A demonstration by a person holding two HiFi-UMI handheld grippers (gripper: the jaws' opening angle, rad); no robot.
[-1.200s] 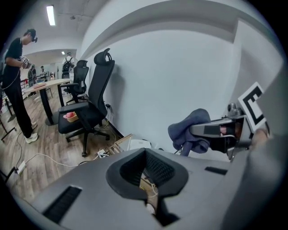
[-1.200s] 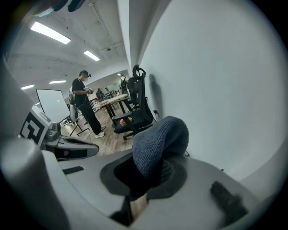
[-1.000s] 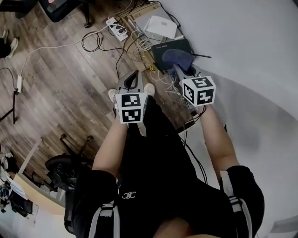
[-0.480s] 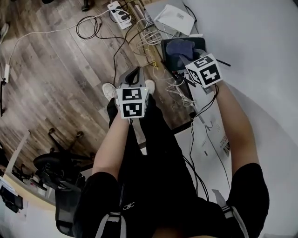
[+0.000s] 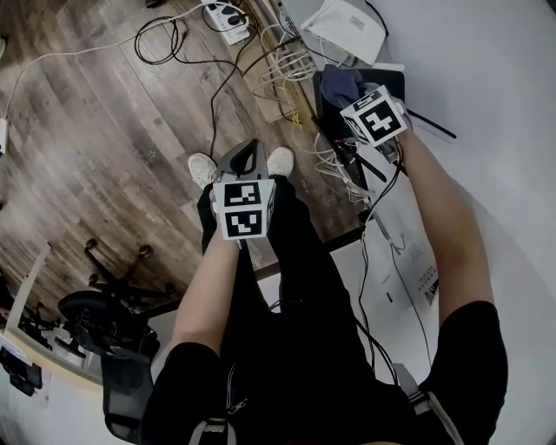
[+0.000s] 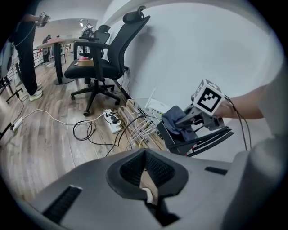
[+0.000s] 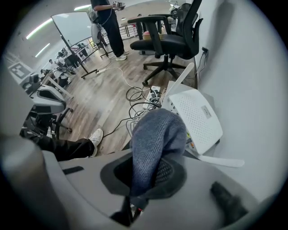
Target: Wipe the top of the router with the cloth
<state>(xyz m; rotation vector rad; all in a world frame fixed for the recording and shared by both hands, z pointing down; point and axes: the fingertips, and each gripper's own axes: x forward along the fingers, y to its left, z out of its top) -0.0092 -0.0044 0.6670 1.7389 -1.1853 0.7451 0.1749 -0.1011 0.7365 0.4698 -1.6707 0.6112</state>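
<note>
A black router (image 5: 328,100) with thin antennas (image 6: 217,136) sits on the floor by the white wall. The blue-grey cloth (image 5: 340,85) lies bunched on its top. My right gripper (image 5: 349,104) is shut on the cloth and presses it onto the router; in the right gripper view the cloth (image 7: 155,137) rises out of the jaws and hides the router beneath. The left gripper view shows the cloth (image 6: 176,120) held over the black router (image 6: 179,138). My left gripper (image 5: 247,155) hangs above the person's shoes, shut, with nothing held.
A white router (image 5: 349,26) lies just beyond the black one. Tangled cables (image 5: 287,65) and a power strip (image 5: 224,15) spread over the wood floor to the left. Office chairs (image 6: 101,58) stand farther off. The person's shoes (image 5: 280,161) rest near the cables.
The right gripper has slid the cloth farther away across the black router's top, the arm stretching out. The left gripper has stayed about where it was.
</note>
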